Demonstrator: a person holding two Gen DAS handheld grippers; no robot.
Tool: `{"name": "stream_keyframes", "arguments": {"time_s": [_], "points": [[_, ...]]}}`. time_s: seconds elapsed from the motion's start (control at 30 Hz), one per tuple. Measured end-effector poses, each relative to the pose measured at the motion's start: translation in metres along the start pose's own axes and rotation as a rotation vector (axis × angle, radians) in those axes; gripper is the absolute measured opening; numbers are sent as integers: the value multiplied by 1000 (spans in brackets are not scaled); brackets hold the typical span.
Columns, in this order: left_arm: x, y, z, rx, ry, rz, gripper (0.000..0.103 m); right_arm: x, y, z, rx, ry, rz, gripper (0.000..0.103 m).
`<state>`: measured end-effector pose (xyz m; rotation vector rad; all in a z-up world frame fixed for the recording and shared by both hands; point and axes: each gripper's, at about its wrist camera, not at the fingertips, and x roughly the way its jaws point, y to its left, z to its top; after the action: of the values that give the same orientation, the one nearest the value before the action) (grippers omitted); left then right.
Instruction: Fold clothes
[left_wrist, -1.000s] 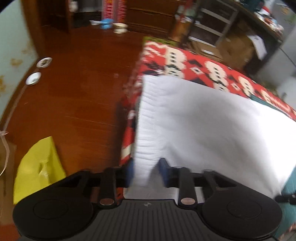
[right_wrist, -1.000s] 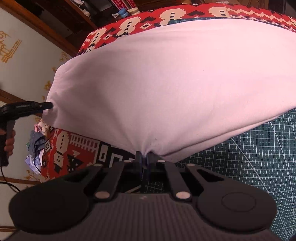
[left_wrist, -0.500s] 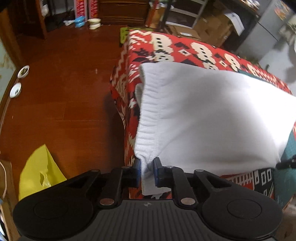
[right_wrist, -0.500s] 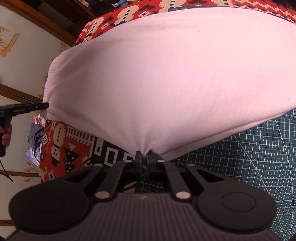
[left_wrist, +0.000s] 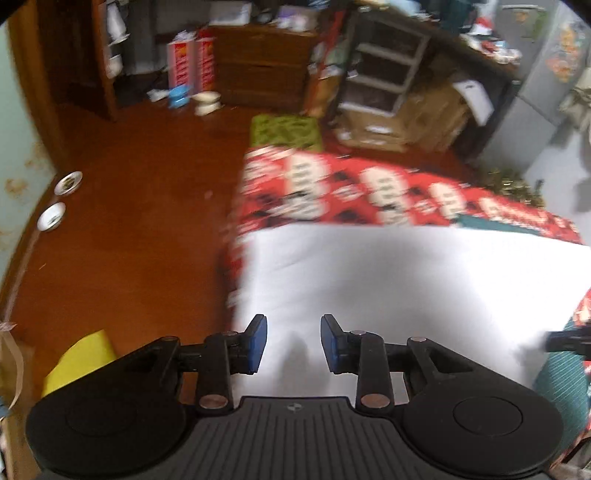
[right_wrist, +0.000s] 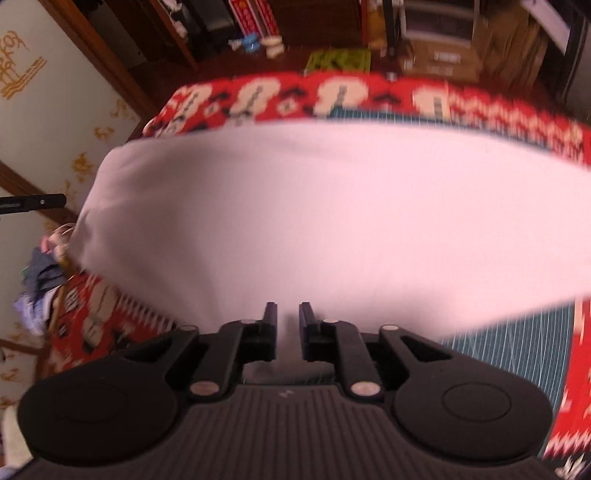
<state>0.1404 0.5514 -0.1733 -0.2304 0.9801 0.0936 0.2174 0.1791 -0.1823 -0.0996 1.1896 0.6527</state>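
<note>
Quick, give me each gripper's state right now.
Left gripper: jaws opening, pads clear of the white garment behind them.
Right gripper: jaws opening, nothing pinched; the garment lies just beyond.

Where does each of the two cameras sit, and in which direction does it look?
Left wrist view: sits on the left gripper, looks forward and down along its opening blue-padded fingers at the white garment on the red patterned cover; wooden floor at its left.
Right wrist view: sits on the right gripper, looks down along its opening fingers at the same garment; green cutting mat beneath.
Shared: garment, cover, and each view shows the other gripper's tip at its edge.
</note>
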Motion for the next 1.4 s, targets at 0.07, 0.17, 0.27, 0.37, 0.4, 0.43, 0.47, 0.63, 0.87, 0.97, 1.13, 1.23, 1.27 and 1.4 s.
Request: {"name": "stream_keyframes", "arguments": {"time_s": [0.07,0.17,0.27,0.37,0.4,0.43,0.47,0.63,0.87,0.97,1.13,1.23,1.27,1.4], "points": [[21,-27,2,-1,-5,-16,32,11,1,11,5,-23,-26,19],[51,-65,1,29,-13,8,43,29,3,24,16,-64,-65,30],[70,-91,2,69,-30,42,52,46,6,35,4,-111,-119,41],[81,-101,4,69,-41,74,65,61,4,40,13,-118,-150,55],[85,-101,5,62,-42,82,69,64,3,40,12,-123,-163,61],[88,-101,6,56,-39,91,72,66,3,40,5,-129,-177,69],[92,-101,6,57,-34,104,78,68,3,40,-5,-135,-190,73],[106,-97,1,108,-3,177,82,79,-3,35,-29,-127,-215,95],[112,-85,-2,118,-8,176,102,88,-9,26,-84,-105,-237,103],[115,-75,6,52,38,147,103,88,-11,30,-64,-76,-231,103],[120,-77,12,116,77,133,103,92,-14,40,-72,10,-226,103],[121,-78,14,131,87,132,103,96,-9,42,-74,22,-251,103],[120,-78,15,133,95,133,103,96,-7,42,-75,22,-258,103],[111,-80,24,117,101,148,78,95,-6,57,-46,91,-221,103]]}}
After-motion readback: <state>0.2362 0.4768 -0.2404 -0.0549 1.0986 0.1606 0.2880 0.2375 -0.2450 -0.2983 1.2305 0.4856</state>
